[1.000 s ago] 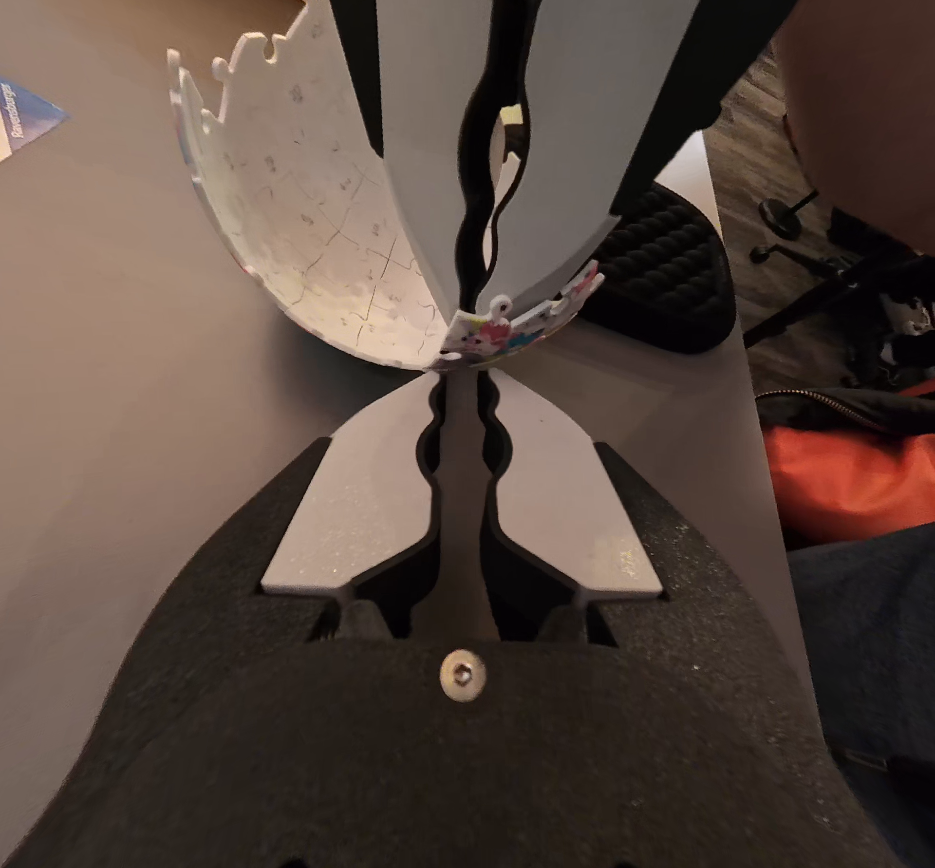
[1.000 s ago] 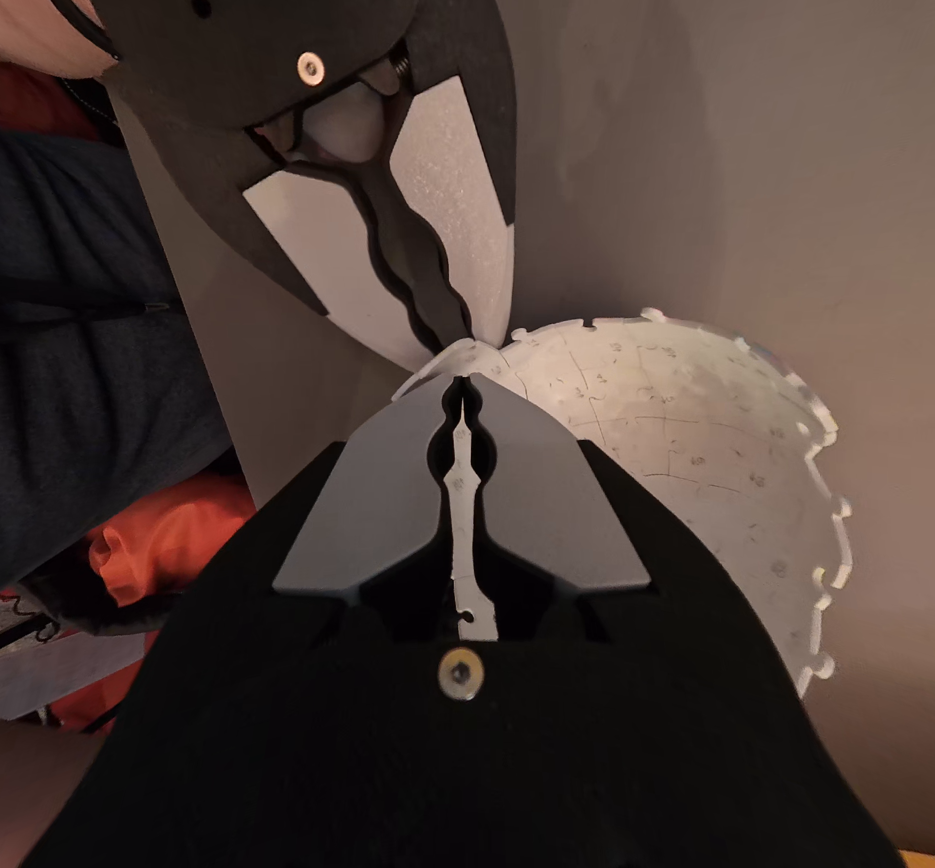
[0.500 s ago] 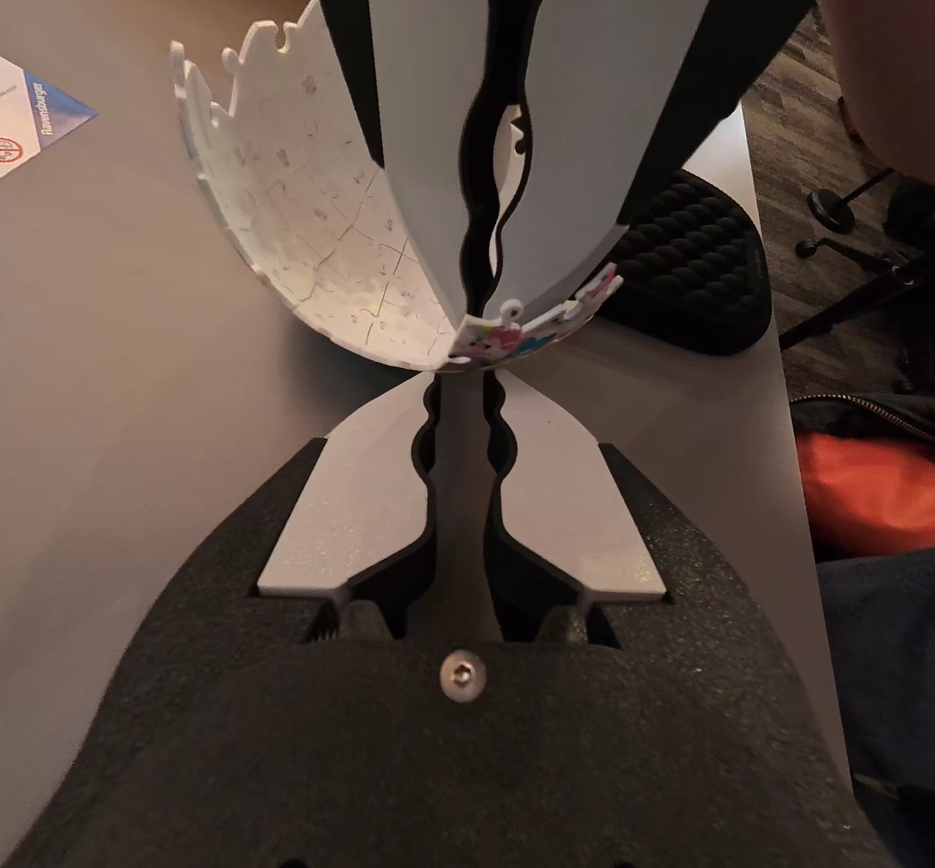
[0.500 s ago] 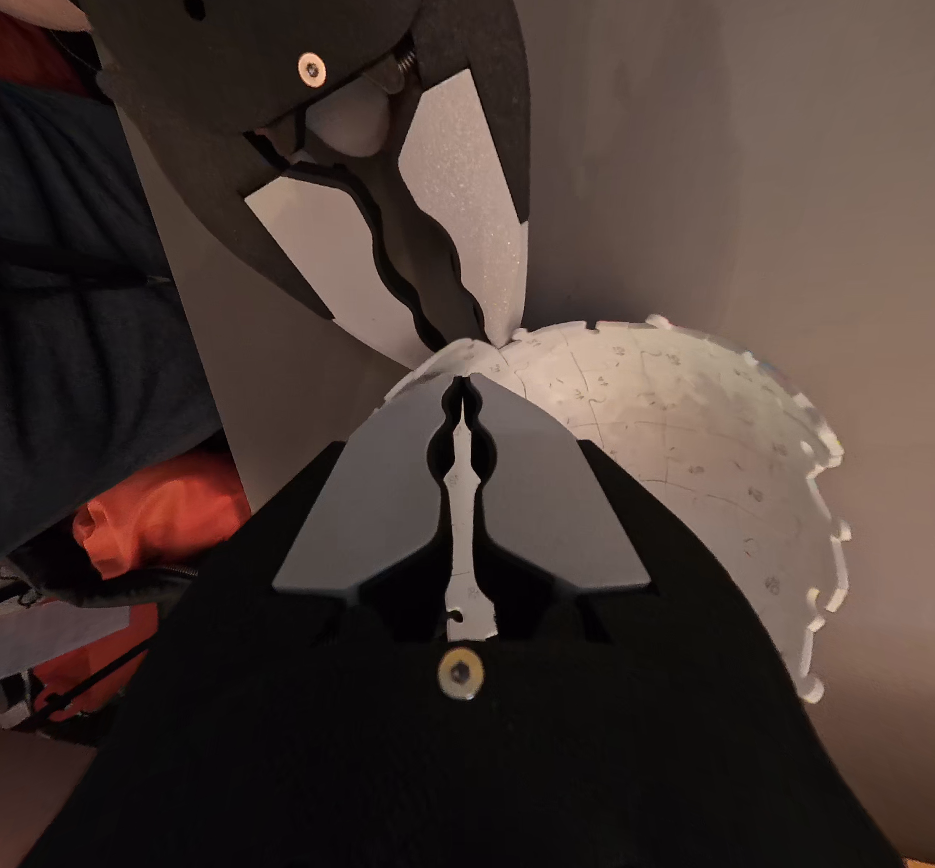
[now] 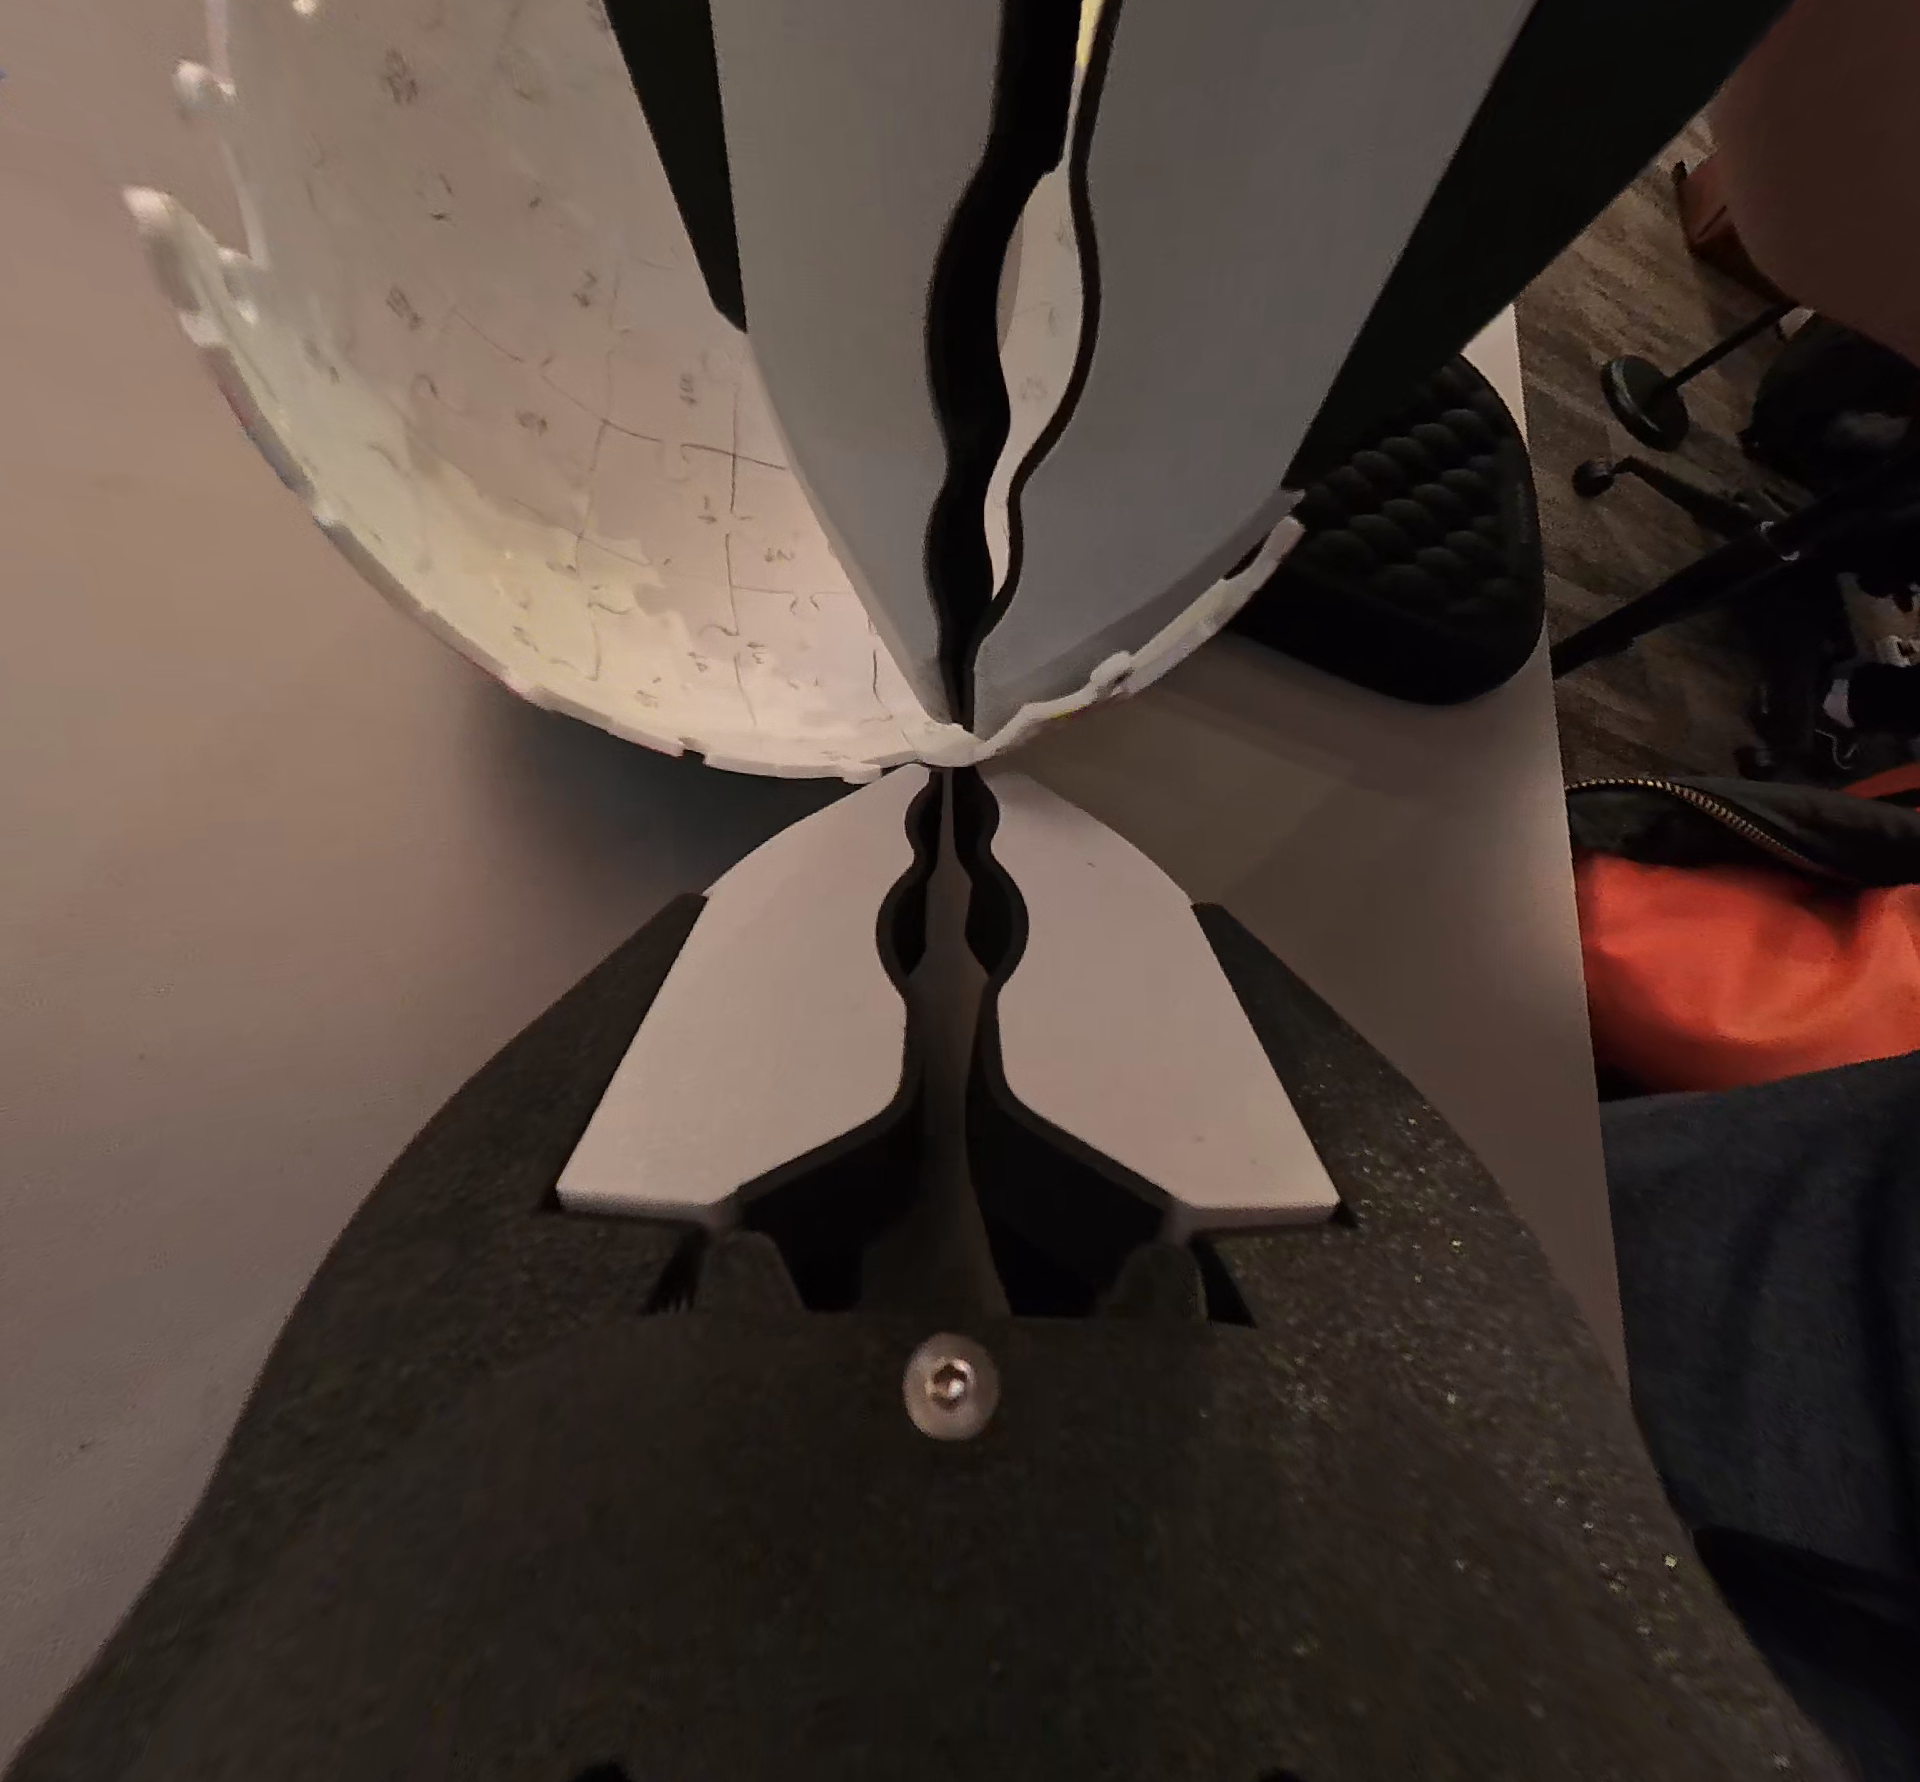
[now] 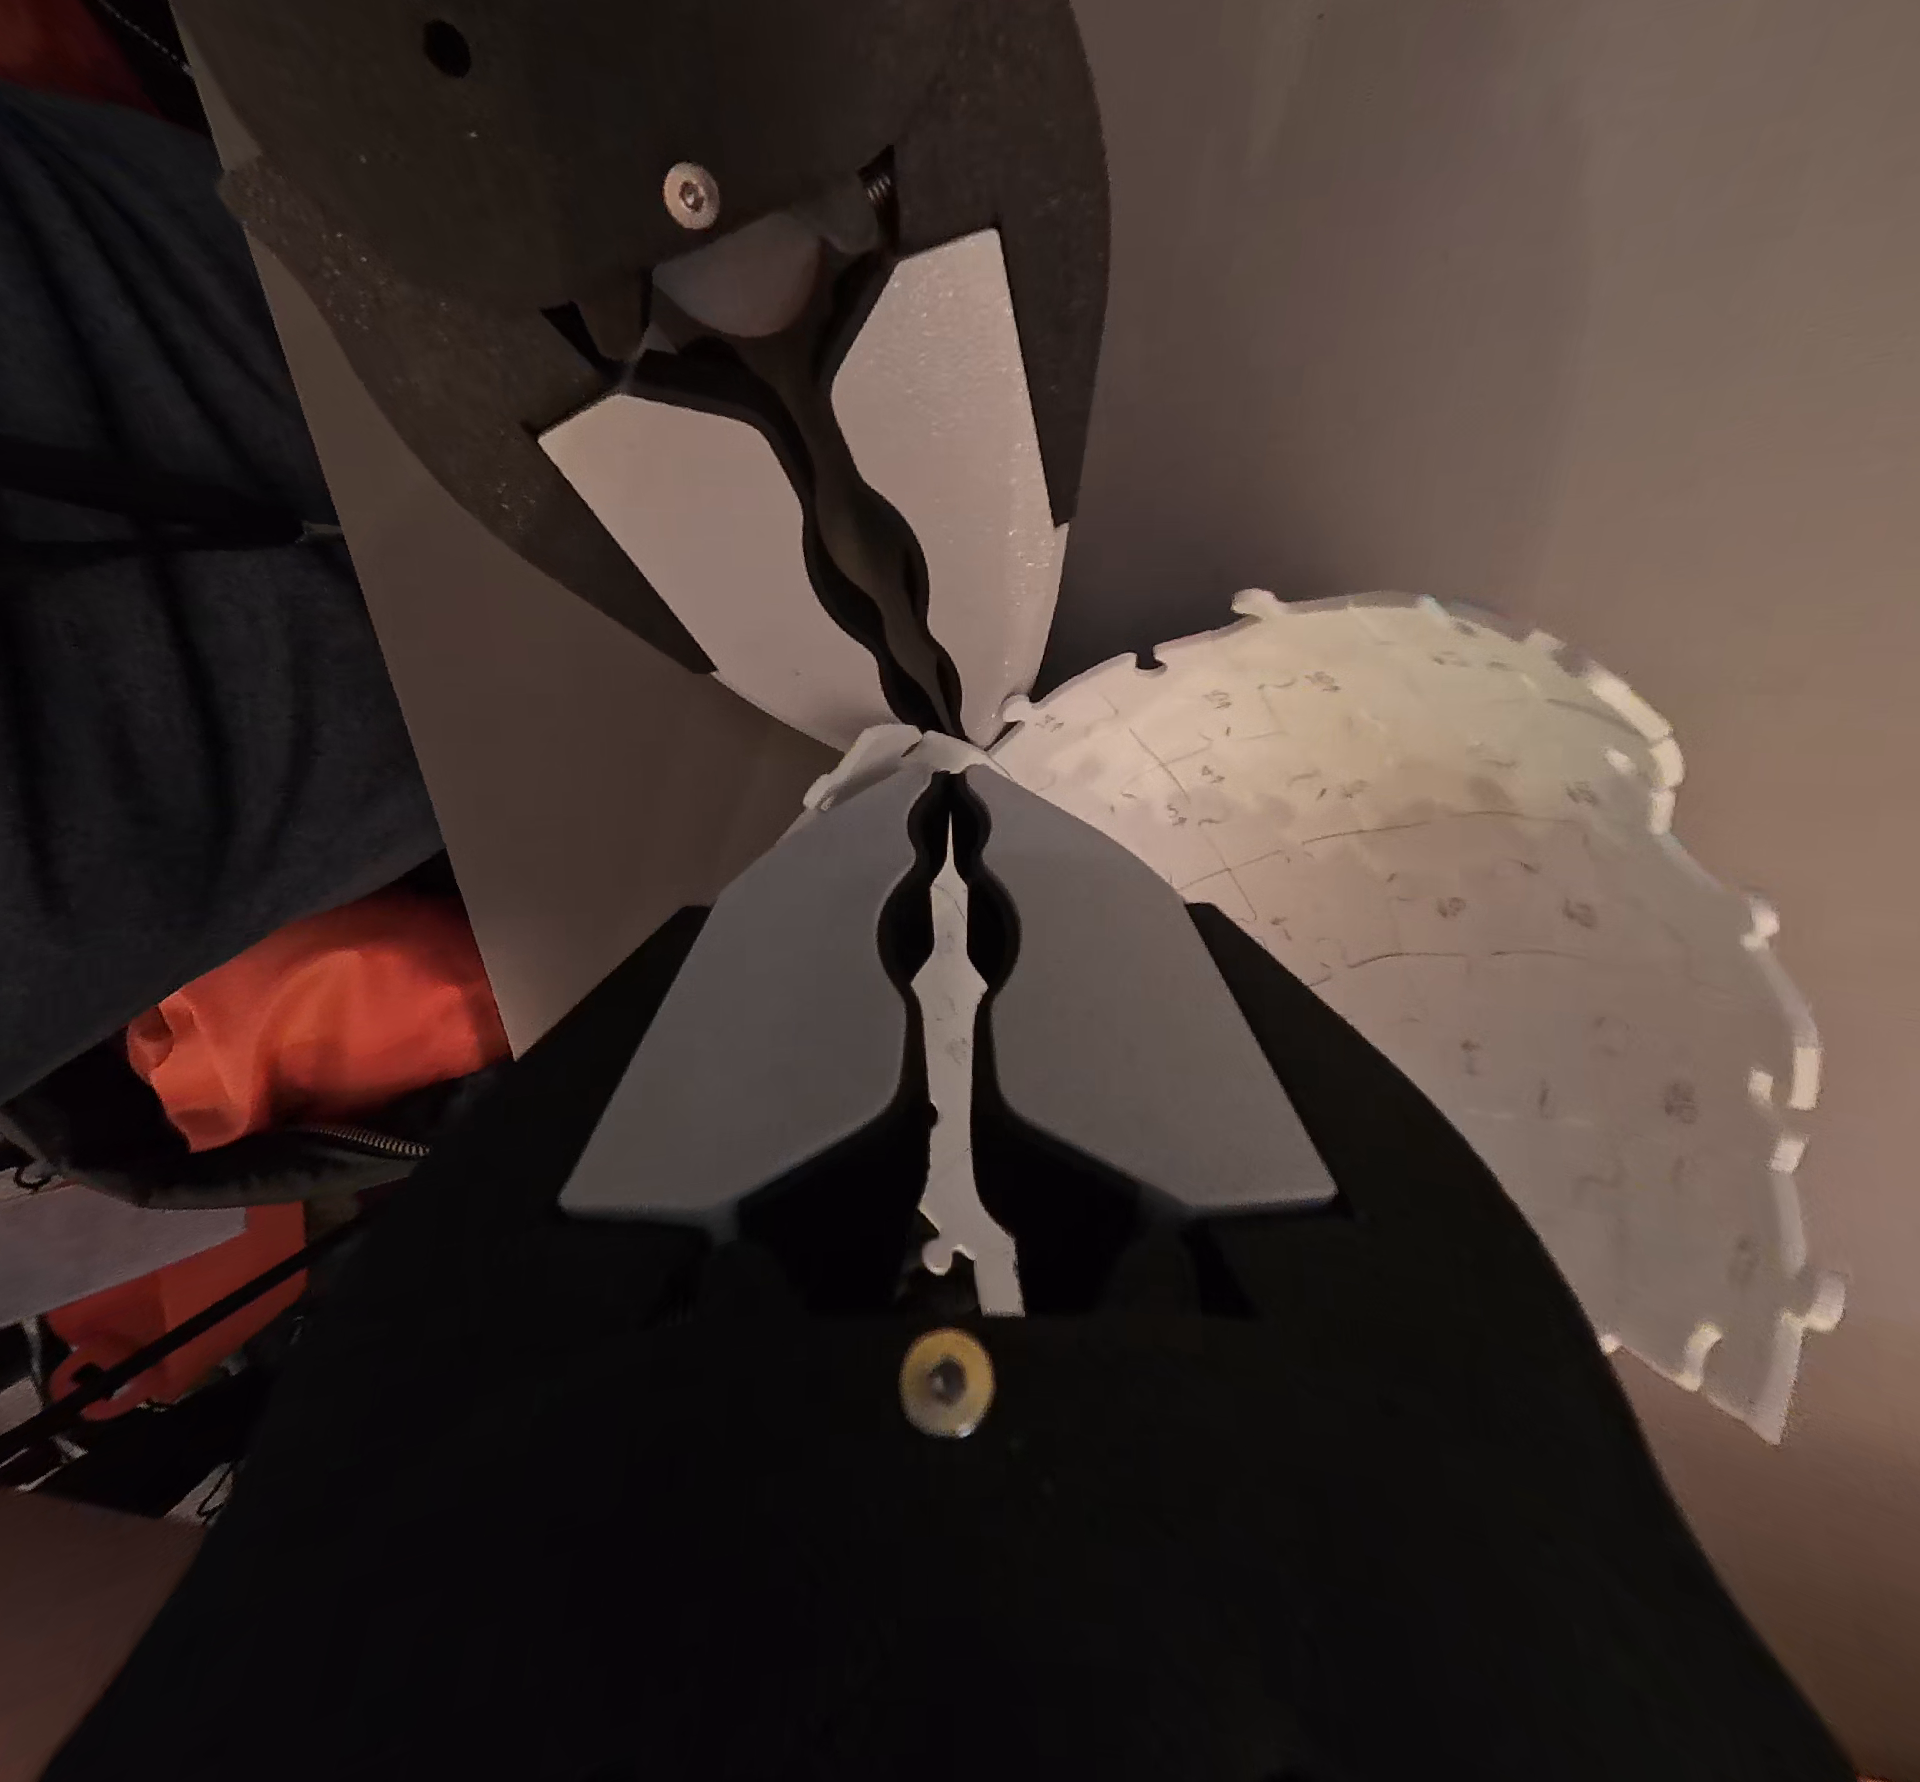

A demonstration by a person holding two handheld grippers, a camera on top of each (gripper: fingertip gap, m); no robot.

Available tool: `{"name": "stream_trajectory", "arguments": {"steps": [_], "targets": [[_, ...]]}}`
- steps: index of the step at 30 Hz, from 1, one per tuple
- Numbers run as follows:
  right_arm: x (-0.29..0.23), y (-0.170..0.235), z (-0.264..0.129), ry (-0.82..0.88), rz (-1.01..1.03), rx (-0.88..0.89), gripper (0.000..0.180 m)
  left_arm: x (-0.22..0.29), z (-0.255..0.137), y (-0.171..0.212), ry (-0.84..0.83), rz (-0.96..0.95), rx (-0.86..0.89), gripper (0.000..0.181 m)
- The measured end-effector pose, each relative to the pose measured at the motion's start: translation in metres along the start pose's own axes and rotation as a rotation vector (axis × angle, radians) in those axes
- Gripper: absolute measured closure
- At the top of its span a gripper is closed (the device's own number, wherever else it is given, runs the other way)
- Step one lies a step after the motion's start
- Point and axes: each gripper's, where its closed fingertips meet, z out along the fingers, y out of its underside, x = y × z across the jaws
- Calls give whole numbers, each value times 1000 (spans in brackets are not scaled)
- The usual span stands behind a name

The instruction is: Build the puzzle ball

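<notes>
Puzzle ball, a curved white plastic shell of interlocked pieces (image 5: 499, 444), sits pinched at one rim point, frame centre in both views. The left gripper (image 5: 951, 776) has narrow jaws closed on that rim; the right gripper (image 6: 951, 776) clamps it from the opposite side, tips nearly touching. Half a second ago the colourful outer face showed at the seam; now only white edge shows, so the shell has tilted, likely pressing a piece home. Grey worktop (image 5: 156, 901) lies beneath.

The left hand-held gripper (image 5: 951, 768) and the right hand-held gripper (image 6: 951, 771) are meeting tip to tip from opposite sides, each with jaws closed, pinching the shell's (image 5: 499, 444) rim.
</notes>
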Motion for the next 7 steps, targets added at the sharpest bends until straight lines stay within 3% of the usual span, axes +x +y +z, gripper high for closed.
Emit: {"name": "stream_trajectory", "arguments": {"steps": [7], "targets": [[6, 3, 0, 16, 17, -17, 178, -4, 2, 0, -46, 27, -14, 181]]}}
